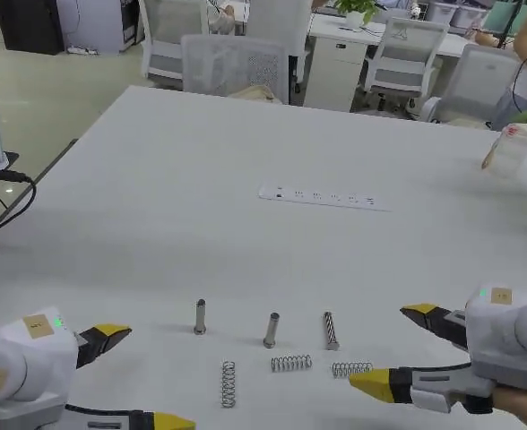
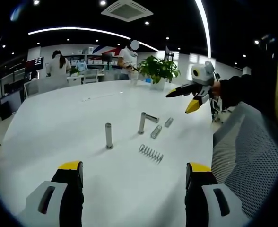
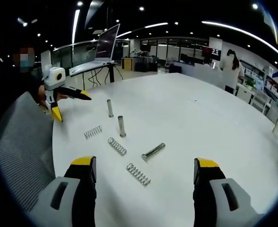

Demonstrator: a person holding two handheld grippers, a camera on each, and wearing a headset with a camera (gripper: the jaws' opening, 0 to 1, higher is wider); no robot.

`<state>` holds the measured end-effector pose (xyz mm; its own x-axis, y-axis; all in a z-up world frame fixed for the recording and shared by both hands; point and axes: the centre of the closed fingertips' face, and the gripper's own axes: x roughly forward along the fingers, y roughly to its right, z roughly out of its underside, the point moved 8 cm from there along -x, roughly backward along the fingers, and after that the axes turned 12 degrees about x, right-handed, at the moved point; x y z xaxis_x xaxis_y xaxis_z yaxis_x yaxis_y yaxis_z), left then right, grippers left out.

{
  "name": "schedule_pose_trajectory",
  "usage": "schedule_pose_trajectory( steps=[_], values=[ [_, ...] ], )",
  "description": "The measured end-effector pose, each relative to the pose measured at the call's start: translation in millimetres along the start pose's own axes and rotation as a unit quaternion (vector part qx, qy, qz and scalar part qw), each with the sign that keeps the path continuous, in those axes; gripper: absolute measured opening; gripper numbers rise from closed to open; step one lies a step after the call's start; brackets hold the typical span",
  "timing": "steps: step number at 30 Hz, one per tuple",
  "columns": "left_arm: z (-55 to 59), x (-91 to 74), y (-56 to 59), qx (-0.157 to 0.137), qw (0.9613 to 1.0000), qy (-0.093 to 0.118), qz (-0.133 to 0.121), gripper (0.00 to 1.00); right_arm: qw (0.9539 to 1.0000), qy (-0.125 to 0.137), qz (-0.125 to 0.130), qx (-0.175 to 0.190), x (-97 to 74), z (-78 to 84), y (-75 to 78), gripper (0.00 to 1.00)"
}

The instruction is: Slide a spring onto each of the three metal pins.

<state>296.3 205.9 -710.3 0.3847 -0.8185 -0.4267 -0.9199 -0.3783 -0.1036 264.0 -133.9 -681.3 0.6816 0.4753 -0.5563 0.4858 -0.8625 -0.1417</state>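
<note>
**Right gripper (image 1: pixel 394 348) open beside the right spring (image 1: pixel 351 368) — nothing threaded yet**

Jaws on my right gripper stand wide apart and hold nothing. Just off its lower tip lies the right spring, flat on the table (image 1: pixel 246 143). In the right gripper view it sits ahead between the jaws, untouched as far as I can tell. Further left lie the middle spring (image 1: pixel 291 363) and the left spring (image 1: pixel 228 383), both loose as well. Behind them runs the row of pins. The left pin (image 1: pixel 200 317) and the middle pin (image 1: pixel 271 330) stand upright, while the right pin (image 1: pixel 331 331) lies on its side. My left gripper (image 1: pixel 142 376) hovers at the near left, jaws likewise spread and empty.

I judge this to be the very start — no pin wears a spring. Next I would close the right jaws lightly across the right spring's coils, lift it, and line its bore up over a pin top. The upright pins look simplest. The lying one will likely want the left gripper to stand it up or steady it first.
</note>
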Motion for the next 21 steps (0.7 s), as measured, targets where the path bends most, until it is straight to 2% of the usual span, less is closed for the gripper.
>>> schedule_pose_trajectory(
  steps=[5,11,21],
  values=[
    [-1.7,1.3,-1.0,0.000,1.0000,0.003,0.000,0.87,1.0000,-0.009,0.001,0.001,7.7,-8.9,4.3,0.83],
    [-3.4,3.4,-1.7,0.001,1.0000,0.006,0.001,0.87,0.9994,-0.033,0.009,0.010,19.0,-15.0,8.3,0.79],
    [-5.2,4.9,-2.4,0.001,1.0000,0.010,0.000,0.87,0.9981,-0.053,0.019,0.027,36.3,-28.2,11.8,0.73]
  ],
)
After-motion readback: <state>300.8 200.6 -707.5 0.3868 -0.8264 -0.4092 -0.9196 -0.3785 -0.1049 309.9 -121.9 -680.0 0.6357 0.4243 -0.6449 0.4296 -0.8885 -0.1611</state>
